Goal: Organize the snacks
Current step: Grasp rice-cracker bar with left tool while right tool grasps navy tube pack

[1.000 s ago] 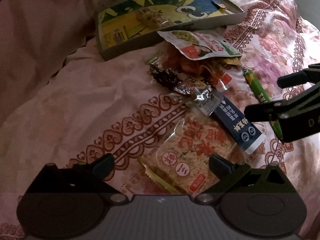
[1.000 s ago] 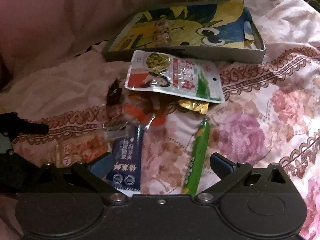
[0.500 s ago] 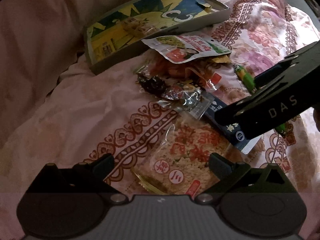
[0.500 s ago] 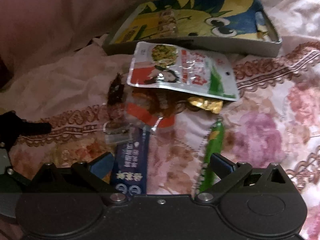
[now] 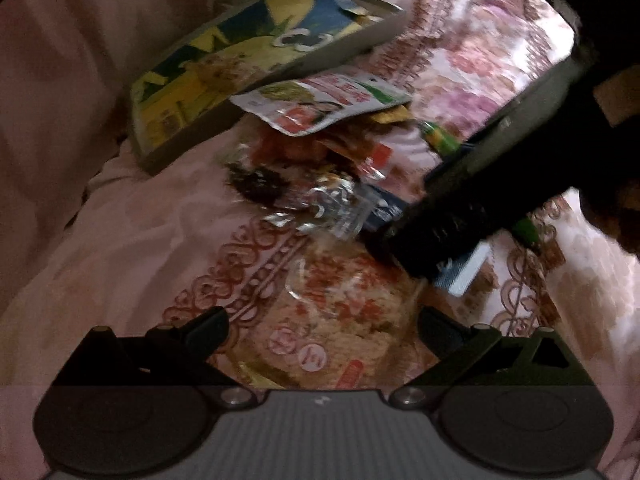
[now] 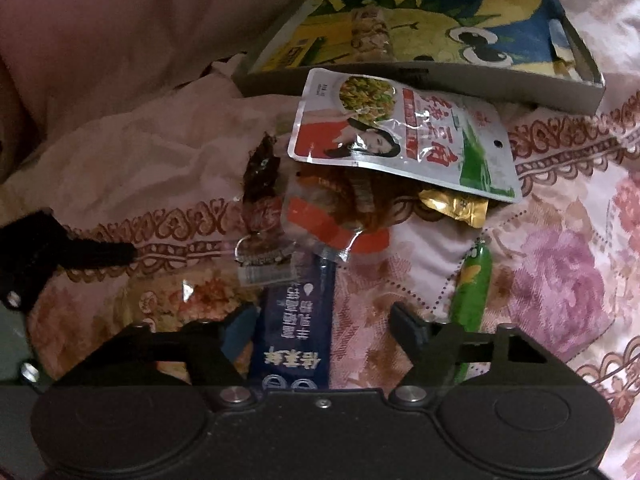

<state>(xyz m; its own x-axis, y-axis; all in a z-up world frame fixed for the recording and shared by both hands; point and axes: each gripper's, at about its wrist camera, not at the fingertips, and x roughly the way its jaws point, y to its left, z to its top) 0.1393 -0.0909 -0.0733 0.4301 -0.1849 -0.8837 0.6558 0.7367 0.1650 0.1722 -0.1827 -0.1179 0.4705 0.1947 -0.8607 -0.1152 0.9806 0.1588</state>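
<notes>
A: Since a second ago, the right hand-held gripper [image 6: 320,320] has dropped over the blue packet [image 6: 296,328] on the bed [image 6: 120,160].

B: Jaws?

A: Closing, astride it; packet runs lengthwise away. Left hand-held gripper [image 5: 322,322] gapes over the rice cake [image 5: 340,320].

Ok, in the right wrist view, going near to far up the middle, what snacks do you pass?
Navy blue stick packet → clear pouch with orange-red label → silver pouch with green and red print → cartoon-printed box.
</notes>
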